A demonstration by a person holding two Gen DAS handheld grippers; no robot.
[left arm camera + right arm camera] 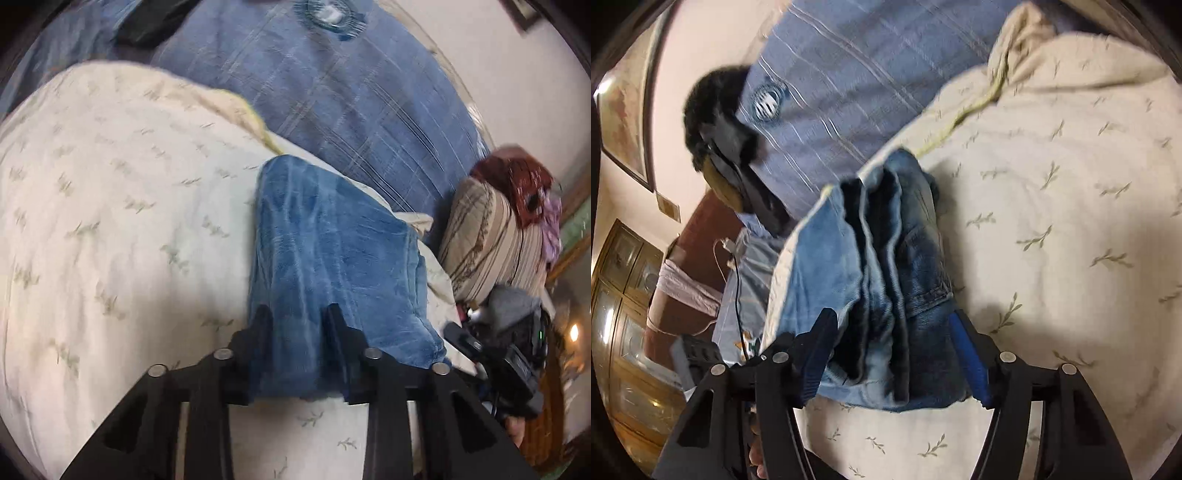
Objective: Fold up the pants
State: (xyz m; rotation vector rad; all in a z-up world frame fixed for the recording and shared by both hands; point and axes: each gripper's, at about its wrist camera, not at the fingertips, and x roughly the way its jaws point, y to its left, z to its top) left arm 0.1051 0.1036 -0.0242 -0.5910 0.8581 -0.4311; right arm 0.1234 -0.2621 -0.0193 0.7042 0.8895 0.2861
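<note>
A cream leaf-print bedspread fills the left of the left wrist view, with a blue plaid blanket across the top and a striped pillow at right. The blue jeans, bunched into thick folds, lie on the bedspread at lower centre. The left gripper and right gripper each clamp the denim between their jaws.

No legible text, labels, brands or numbers — neither wrist view shows any readable marking on anything.
</note>
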